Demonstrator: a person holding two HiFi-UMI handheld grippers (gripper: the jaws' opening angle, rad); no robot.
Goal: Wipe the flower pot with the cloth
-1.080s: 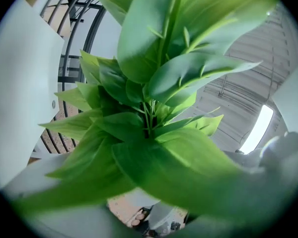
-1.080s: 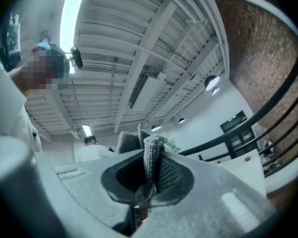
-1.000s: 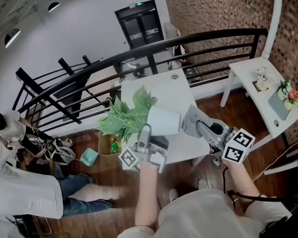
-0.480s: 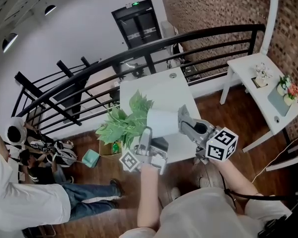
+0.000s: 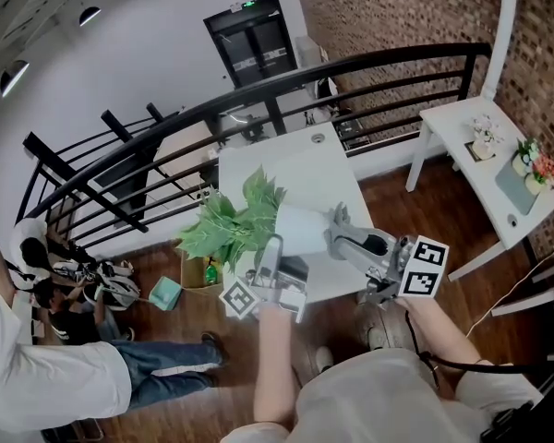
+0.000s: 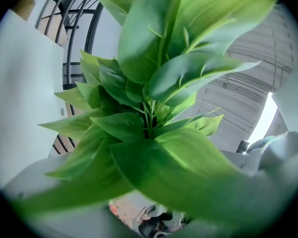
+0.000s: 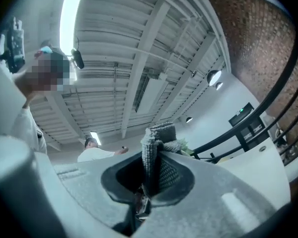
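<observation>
over white table (image 5: 295, 169), left gripper (image 5: 279, 258) angled up, clamping tipped flower pot (image 5: 305, 227); right gripper (image 5: 340, 231), pinching cloth (image 7: 156, 150), at pot's base.

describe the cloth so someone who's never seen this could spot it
Find the white table in the middle; above its near end the left gripper holds a white flower pot tipped sideways. The cloth is the small wad pinched in the right gripper at the pot's right: ribbed grey, where pot and table are smooth white.
</observation>
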